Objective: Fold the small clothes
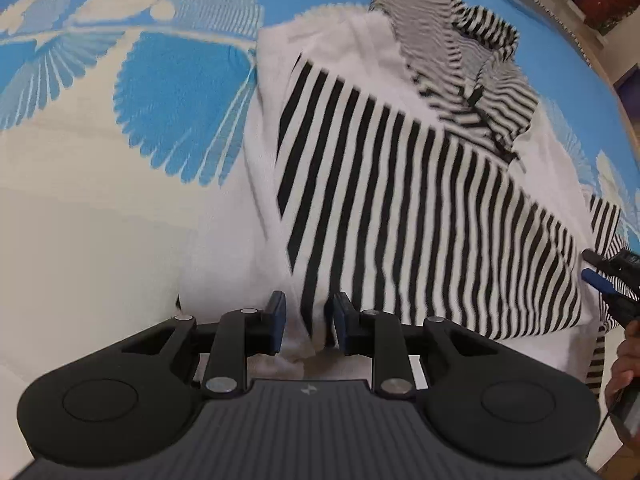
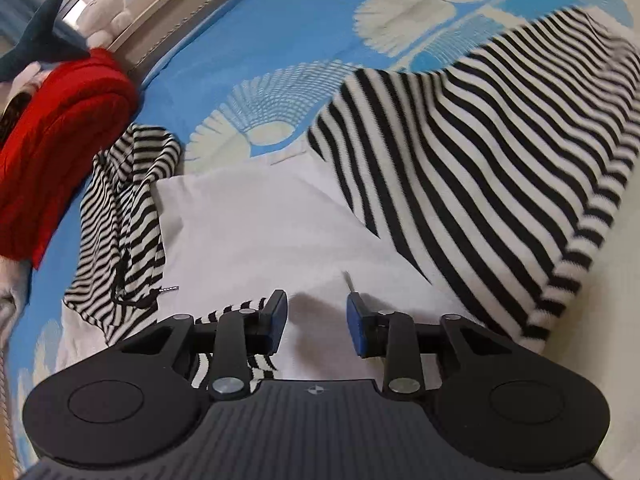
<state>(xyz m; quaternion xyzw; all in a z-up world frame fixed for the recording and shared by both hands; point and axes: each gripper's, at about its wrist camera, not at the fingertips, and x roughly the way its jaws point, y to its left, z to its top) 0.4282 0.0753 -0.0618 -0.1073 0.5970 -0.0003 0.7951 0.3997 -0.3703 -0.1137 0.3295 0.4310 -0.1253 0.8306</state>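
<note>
A small hooded top, white with black-and-white stripes point(image 1: 420, 208), lies on a blue and cream patterned blanket point(image 1: 120, 128). Its striped hood point(image 1: 472, 64) lies at the far end. My left gripper point(image 1: 308, 324) has its pads partly closed around a bunched edge of the white cloth at the near hem. My right gripper shows at the right edge of the left wrist view point(image 1: 596, 270). In the right wrist view my right gripper point(image 2: 318, 320) is open over the white cloth point(image 2: 260, 224), with the striped panel point(image 2: 480, 152) raised to the right and the hood point(image 2: 128, 208) to the left.
A red garment point(image 2: 52, 140) and plush toys point(image 2: 44, 44) lie at the blanket's far left edge in the right wrist view. A wooden bed edge point(image 1: 592, 48) and colourful items run along the top right in the left wrist view.
</note>
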